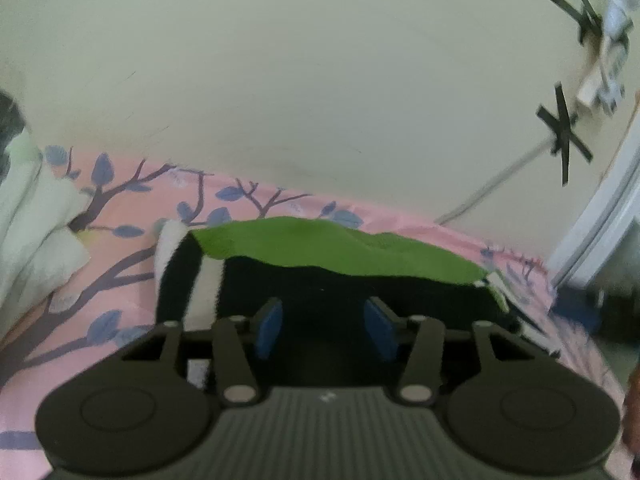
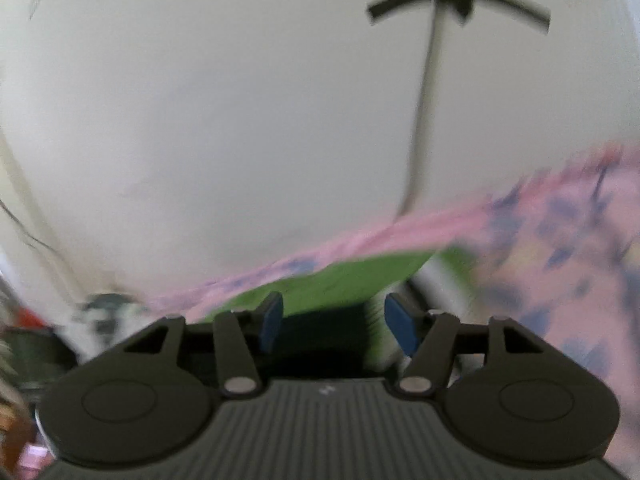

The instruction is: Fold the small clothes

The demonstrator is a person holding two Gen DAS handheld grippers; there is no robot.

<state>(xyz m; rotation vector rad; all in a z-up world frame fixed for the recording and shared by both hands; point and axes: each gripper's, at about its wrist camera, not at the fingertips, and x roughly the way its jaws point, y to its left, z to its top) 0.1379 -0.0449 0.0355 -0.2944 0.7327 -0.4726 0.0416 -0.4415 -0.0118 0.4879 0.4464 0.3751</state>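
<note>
While its two blue pads stand apart with nothing pinched between them, the left gripper [image 1: 323, 326] hovers just over the near edge of a small garment [image 1: 320, 276] that lies flat on the bed. No earlier look is on hand, so only this stance can be told: jaws partly open, empty. The garment is soft cloth, black on the near side and bright green along its far edge, with a black-and-white striped band at its left end. It runs wide across the view, reaching past both fingers.

The right gripper [image 2: 334, 326] likewise holds its blue pads apart, gripping nothing; the same garment shows just ahead of them and below, its black part between the pads and its green strip beyond, though motion blur smears the detail.

Under the garment spreads a pink bedsheet [image 1: 120, 272] printed with dark branches and blue leaves. A white pillow [image 1: 36, 232] lies at the left. Behind rises a pale wall [image 1: 320, 100] carrying black tape crosses [image 1: 562, 136] over a thin cable.
</note>
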